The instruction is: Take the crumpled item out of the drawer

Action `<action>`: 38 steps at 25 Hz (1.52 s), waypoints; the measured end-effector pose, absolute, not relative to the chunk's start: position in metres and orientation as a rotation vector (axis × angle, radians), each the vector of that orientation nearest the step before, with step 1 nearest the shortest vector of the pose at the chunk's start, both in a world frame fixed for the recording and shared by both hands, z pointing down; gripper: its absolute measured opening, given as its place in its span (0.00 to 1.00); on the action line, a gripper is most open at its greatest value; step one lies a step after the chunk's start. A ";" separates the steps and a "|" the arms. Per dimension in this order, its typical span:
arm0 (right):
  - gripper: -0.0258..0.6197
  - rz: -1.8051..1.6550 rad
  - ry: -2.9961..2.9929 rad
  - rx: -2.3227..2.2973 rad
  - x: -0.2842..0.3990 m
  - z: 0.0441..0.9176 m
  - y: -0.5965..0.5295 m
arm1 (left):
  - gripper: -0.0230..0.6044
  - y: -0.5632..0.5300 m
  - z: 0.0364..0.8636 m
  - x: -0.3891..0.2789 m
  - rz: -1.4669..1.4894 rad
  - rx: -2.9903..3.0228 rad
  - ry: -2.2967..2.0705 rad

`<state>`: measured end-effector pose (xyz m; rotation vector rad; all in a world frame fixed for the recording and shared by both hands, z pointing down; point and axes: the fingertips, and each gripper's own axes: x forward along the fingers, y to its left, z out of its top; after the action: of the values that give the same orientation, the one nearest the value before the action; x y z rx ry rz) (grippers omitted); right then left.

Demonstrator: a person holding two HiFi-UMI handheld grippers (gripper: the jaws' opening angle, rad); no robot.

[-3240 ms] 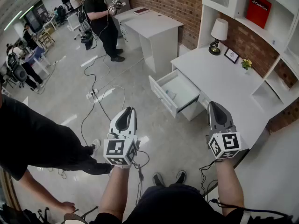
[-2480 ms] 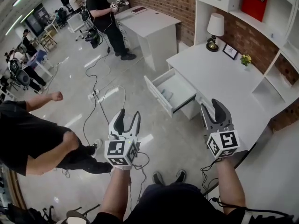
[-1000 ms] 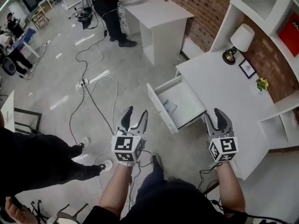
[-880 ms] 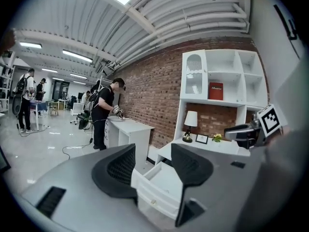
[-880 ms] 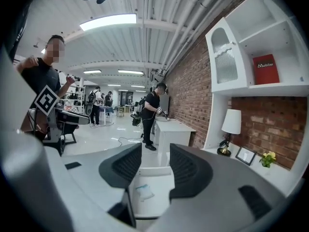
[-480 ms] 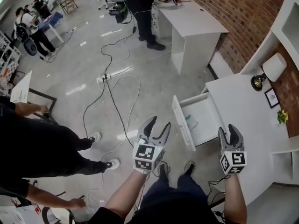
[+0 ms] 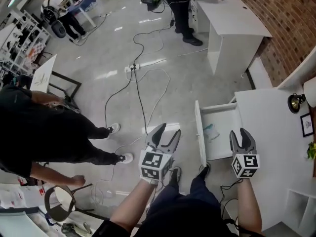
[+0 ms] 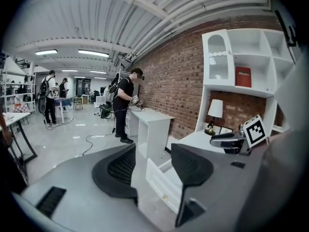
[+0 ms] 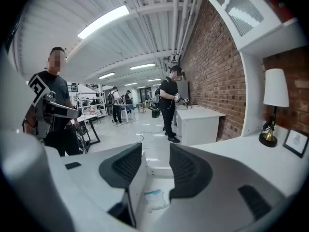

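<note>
The white drawer (image 7: 218,113) stands pulled out of the desk (image 7: 269,127). Inside it lies the crumpled item (image 7: 211,131), a small white and teal wad, also showing between the jaws in the right gripper view as the crumpled item (image 9: 154,197). My right gripper (image 7: 239,132) hangs open just right of the drawer and above it, nothing in its jaws (image 9: 155,150). My left gripper (image 7: 168,131) is open over the floor, left of the drawer front (image 8: 163,181), and empty (image 8: 152,151).
A lamp (image 7: 297,100) and a small frame (image 7: 306,124) stand on the desk. Cables (image 7: 138,81) and a power strip lie on the floor. A person in black (image 7: 44,132) crouches at the left. Another person stands at a second white desk (image 7: 232,19).
Both grippers went from shut to open. I have come closer and now look down on the open drawer, which lies just between the two grippers.
</note>
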<state>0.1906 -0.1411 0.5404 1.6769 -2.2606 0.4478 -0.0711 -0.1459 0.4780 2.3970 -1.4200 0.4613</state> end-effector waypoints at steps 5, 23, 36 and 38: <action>0.32 0.489 -2.302 1.559 0.200 0.579 -0.172 | 0.38 -0.150 0.503 -0.056 0.514 2.313 -1.508; 0.33 0.631 -2.096 1.337 0.174 0.734 -0.184 | 0.38 -0.166 0.604 -0.075 0.547 2.202 -1.401; 0.33 0.620 -1.956 0.907 0.124 0.854 -0.166 | 0.38 -0.139 0.675 -0.093 0.581 2.058 -1.341; 0.32 0.610 -1.933 0.870 0.120 0.867 -0.162 | 0.38 -0.142 0.679 -0.102 0.593 2.041 -1.368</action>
<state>0.1202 -0.1617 0.8667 0.8701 -1.9331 0.6097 -0.1019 -0.1420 0.6794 2.0412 -1.3682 0.5928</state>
